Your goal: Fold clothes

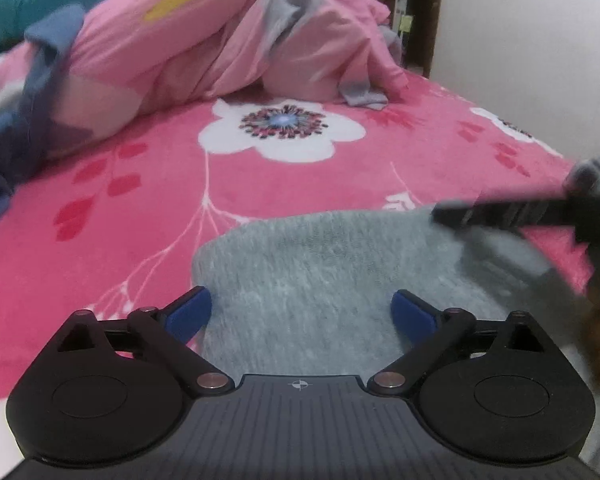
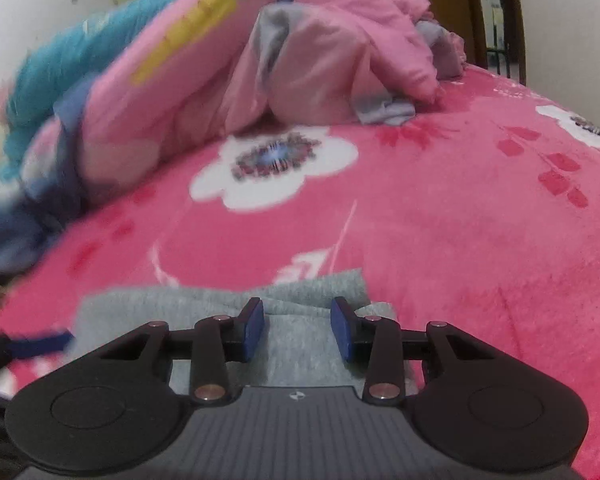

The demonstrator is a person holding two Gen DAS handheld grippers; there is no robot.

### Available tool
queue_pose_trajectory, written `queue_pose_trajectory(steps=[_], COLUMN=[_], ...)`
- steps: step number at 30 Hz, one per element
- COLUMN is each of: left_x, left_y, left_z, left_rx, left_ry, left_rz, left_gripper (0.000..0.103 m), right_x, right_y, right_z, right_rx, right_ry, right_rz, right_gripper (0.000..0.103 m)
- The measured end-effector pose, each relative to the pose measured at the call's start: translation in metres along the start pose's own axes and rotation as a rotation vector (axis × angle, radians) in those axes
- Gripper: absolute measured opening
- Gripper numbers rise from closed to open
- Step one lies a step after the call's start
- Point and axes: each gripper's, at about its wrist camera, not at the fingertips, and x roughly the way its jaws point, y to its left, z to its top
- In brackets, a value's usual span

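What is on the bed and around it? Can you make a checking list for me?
Surface: pink flowered blanket on a bed.
Job's things: grey knit garment, partly folded, lying near both grippers.
Clutter: pink quilt heaped at the back, blue cloth draped over it, small grey cloth beside it.
Grippers: left gripper open wide above the garment; right gripper partly open, garment beneath, nothing pinched.
Cables: nothing seen.
Surroundings: white wall, dark wooden frame.
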Motion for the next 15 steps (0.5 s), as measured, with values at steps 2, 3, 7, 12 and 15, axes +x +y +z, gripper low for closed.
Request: queue_pose_trajectory(steps=[2, 3, 7, 12, 15], left_x=[0.0, 0.0, 0.001, 0.001, 0.001], left_y=[0.002, 0.003, 0.002, 0.0, 0.001], left_z=[-0.001, -0.001, -0.001, 0.0, 0.0], left_rx=[-0.006, -0.011, -0.015, -0.01, -0.017], left_ry=[0.001, 0.004, 0.012, 0.017, 0.023], left_rz=[-0.002, -0.003, 0.001, 0.006, 0.006], left_gripper=[0.099, 0.099, 0.1, 0.1, 0.101], right_x=[-0.031, -0.044, -0.048, -0.038, -0.073], right_y=[0.001, 0.0, -0.002, -0.006, 0.002], right_z=[0.003, 0.002, -0.019, -0.035, -0.035], right_rx=[-0.001, 0.0, -0.056, -0.074, -0.067], right_ry=[-0.074, -0.097, -0.053, -0.02, -0.1], right_rz=[0.012, 0.025, -0.007, -0.046, -0.022], right_gripper=[0.04, 0.04, 0.042, 0.042, 0.041])
